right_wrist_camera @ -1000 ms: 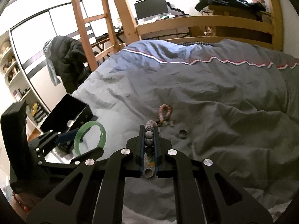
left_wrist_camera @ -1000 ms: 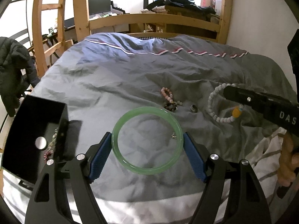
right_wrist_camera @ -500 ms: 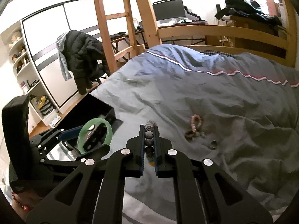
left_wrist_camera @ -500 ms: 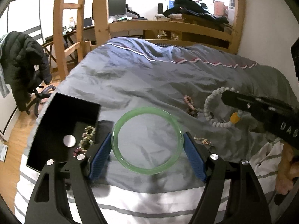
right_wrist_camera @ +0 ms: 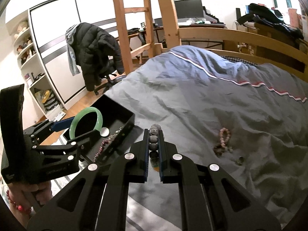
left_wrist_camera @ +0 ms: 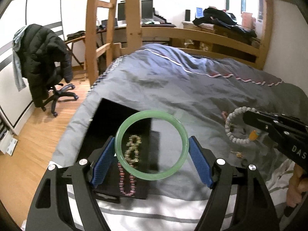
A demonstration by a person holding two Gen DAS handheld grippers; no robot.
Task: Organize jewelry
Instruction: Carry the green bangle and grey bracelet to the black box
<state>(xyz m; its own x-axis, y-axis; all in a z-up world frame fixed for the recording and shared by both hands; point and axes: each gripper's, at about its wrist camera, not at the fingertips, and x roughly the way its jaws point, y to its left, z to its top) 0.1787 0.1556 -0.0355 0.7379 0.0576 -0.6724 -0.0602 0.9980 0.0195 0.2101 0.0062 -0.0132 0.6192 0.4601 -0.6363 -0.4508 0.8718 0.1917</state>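
My left gripper (left_wrist_camera: pixel 151 144) is shut on a green bangle (left_wrist_camera: pixel 154 175), whose sides are pinched by the blue pads (left_wrist_camera: pixel 102 163). The bangle hangs over the right part of an open black box (left_wrist_camera: pixel 107 119) at the bed's near left edge. Inside the box lie a gold beaded bracelet (left_wrist_camera: pixel 132 150) and a pink beaded one (left_wrist_camera: pixel 126 181). My right gripper (right_wrist_camera: pixel 154 132) is shut on a pale grey beaded bracelet (right_wrist_camera: pixel 154 138) with an orange bead, just right of the box (right_wrist_camera: pixel 123 113). In the right wrist view the bangle (right_wrist_camera: pixel 100 119) sits above the box.
On the grey duvet (right_wrist_camera: pixel 192 96) lie a pink bead bracelet (right_wrist_camera: pixel 224 136), a darker one (right_wrist_camera: pixel 217 148) and a ring (right_wrist_camera: pixel 240 159). A chair with a black jacket (left_wrist_camera: pixel 44 61) and a wooden ladder (left_wrist_camera: pixel 96 28) stand left of the bed. A hand (right_wrist_camera: pixel 19 202) holds the left gripper.
Both grippers have swung left across the bed. The bangle, first over bare duvet, now hangs above the black box, and the grey bracelet has come close to the box.
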